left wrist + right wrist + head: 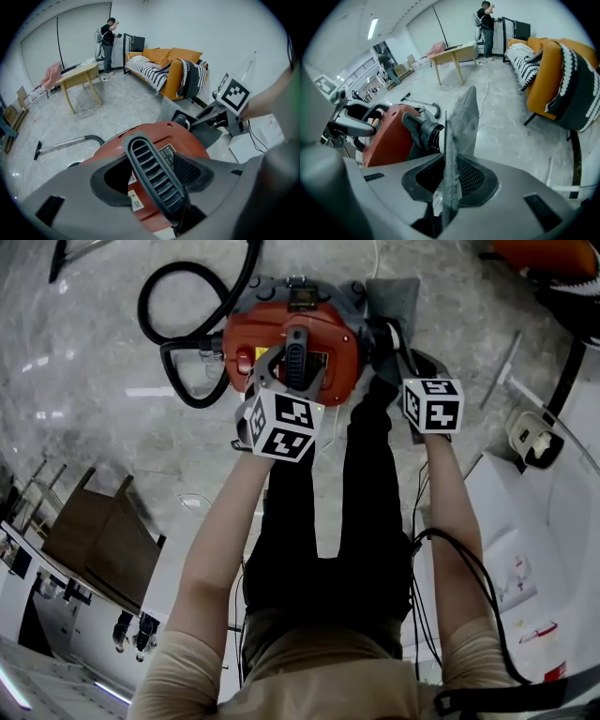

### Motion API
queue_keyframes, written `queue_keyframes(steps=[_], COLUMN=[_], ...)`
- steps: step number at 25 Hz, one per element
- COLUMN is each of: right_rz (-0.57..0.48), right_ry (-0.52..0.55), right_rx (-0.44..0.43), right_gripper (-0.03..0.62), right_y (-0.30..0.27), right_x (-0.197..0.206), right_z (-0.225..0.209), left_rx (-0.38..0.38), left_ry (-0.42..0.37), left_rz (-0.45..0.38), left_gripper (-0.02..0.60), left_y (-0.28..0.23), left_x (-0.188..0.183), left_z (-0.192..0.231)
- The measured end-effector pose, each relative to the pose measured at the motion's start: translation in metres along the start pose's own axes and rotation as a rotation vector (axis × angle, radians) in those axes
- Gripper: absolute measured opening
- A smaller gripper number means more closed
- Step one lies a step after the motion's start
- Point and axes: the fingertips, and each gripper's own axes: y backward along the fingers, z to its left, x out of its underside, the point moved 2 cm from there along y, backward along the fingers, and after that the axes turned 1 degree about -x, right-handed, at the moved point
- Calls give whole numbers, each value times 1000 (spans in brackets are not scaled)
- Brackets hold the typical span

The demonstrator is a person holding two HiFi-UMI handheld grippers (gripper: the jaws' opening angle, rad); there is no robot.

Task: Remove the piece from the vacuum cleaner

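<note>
A red vacuum cleaner (323, 345) (187, 140) (389, 133) stands on the marble floor in front of the person's feet. Its black ribbed handle (296, 362) (154, 178) runs between the jaws of my left gripper (291, 373) (157, 190), which is shut on it from above. My right gripper (396, 334) (450, 187) is shut on a flat grey piece (394, 298) (464, 124), seen edge-on between its pads, at the vacuum's right side next to the black hose socket (423, 132). The right gripper (220, 123) also shows in the left gripper view.
A black hose (173, 329) coils left of the vacuum, with a metal wand (65, 143) on the floor. An orange sofa (173, 65) (553, 61), a wooden table (79, 77) (454, 54) and a standing person (108, 42) are farther off. White appliances (530, 437) sit at right.
</note>
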Motion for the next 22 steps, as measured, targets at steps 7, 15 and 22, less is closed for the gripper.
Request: queue_keyframes(steps=[7,15,22], right_rz=[43,-11,95], right_ry=[-519,-736,32], right_rx=[-268,-341,-52], right_gripper=[72,74,60], right_y=[-3,-5,-7], right_x=[1,3,4], right_z=[-1,-2,3], left_rx=[0,-7,-5], left_ry=[-1,1,0], left_rz=[-1,-6,4], left_gripper=[279,279,281], left_y=[-1,-1,1], left_x=[1,1,1], left_z=[1,1,0])
